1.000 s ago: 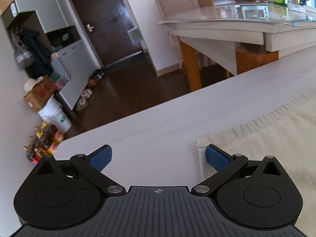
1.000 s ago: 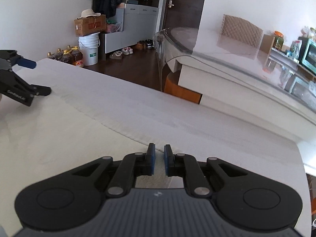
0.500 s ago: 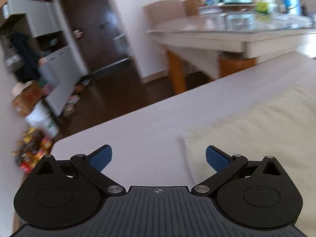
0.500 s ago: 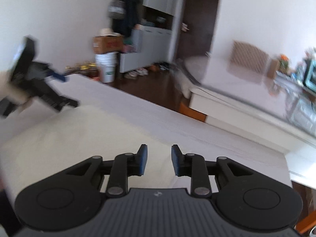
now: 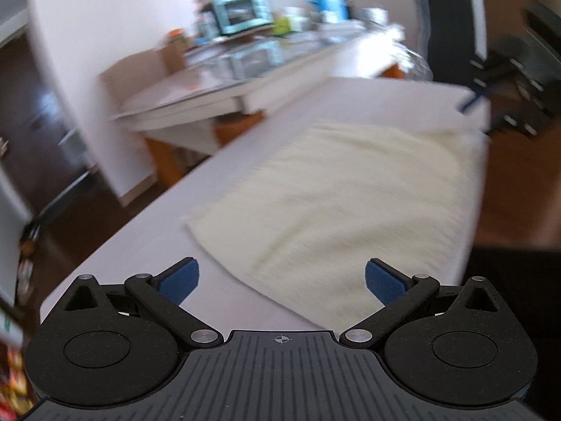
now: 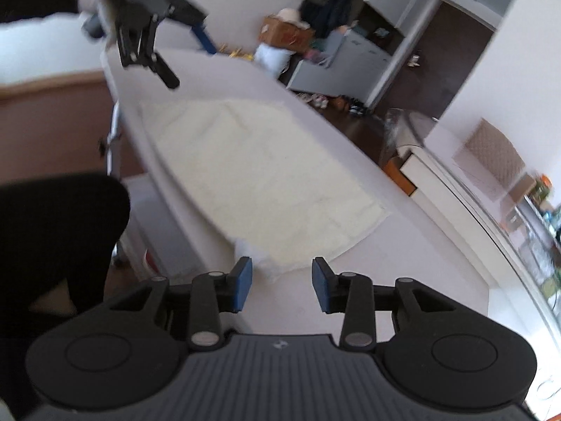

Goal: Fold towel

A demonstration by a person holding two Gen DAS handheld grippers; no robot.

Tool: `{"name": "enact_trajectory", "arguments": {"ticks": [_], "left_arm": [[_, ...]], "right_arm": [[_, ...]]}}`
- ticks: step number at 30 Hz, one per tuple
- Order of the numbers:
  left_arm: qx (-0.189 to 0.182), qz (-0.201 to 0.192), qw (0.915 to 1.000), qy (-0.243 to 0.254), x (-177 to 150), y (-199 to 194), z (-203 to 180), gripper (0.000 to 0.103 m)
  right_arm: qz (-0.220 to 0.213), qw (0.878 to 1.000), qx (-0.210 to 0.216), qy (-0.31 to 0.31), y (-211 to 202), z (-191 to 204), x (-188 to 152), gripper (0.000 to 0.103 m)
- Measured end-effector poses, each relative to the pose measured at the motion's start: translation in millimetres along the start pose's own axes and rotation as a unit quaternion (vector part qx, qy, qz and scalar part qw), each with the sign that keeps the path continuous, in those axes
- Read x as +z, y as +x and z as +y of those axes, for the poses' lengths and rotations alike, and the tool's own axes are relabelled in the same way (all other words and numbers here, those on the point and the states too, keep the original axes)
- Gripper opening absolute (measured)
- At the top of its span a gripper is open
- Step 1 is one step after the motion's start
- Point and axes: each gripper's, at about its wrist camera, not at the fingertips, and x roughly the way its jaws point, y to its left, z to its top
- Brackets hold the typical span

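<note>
Both grippers have swung back from the towel's far edge. Left wrist view: the left gripper [image 5: 280, 280] hangs spread and empty over the near corner of the cream towel [image 5: 343, 189], flat on the white table [image 5: 147, 245]. Right wrist view: the right gripper [image 6: 282, 279], its jaws just opened and empty, tilts down over a rumpled corner; soft, light terry likely grips best at corners.

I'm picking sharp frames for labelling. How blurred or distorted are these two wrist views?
Left wrist view: background kitchen counter smeared by motion blur, cream terry towel soft-edged, only the left gripper crisp. Right wrist view: milder blur, towel weave lost, fisheye bends the white table edge; right gripper sharp.
</note>
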Motion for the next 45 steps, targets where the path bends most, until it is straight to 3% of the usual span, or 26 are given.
{"name": "enact_trajectory", "arguments": {"ticks": [2,3,4,5,16,24,28,33,39,40,42,45], "left_arm": [[-0.014,0.009,0.9993,0.033,-4,-2,-11,0.101],[-0.02,0.015,0.9985,0.049,-5,-3,-16,0.094],[-0.025,0.017,0.998,0.056,-7,-3,-18,0.084],[-0.036,0.025,0.9969,0.066,-8,-2,-22,0.063],[-0.047,0.035,0.9829,0.174,-21,-3,-37,0.062],[-0.038,0.03,0.9595,0.278,-17,6,-52,0.057],[-0.053,0.044,0.9561,0.285,-11,13,-53,0.044],[-0.092,0.071,0.9545,0.275,-7,15,-53,0.014],[-0.109,0.096,0.9569,0.252,-7,12,-53,0.005],[-0.109,0.099,0.9569,0.25,-7,11,-53,0.005],[-0.116,0.109,0.958,0.239,-5,10,-52,0.006],[-0.119,0.112,0.9603,0.226,-4,5,-51,0.005]], "right_arm": [[0.003,1.0,0.004,-0.013,-1,5,1,0.045],[0.002,1.0,0.006,-0.019,-3,6,3,0.046],[0.001,1.0,0.008,-0.02,-4,7,4,0.046],[0.001,1.0,0.011,-0.021,-6,7,4,0.046],[0.022,0.998,-0.009,-0.057,0,14,-1,0.045],[0.023,0.996,-0.023,-0.083,12,14,-2,0.045],[0.021,0.994,-0.027,-0.102,18,19,-1,0.044],[0.02,0.994,-0.026,-0.109,22,18,0,0.042],[0.021,0.994,-0.015,-0.108,23,18,-2,0.035],[0.021,0.994,-0.013,-0.106,23,17,-2,0.032],[0.026,0.995,-0.005,-0.098,24,17,-2,0.008],[0.026,0.996,0.003,-0.085,21,18,-3,0.007]]}}
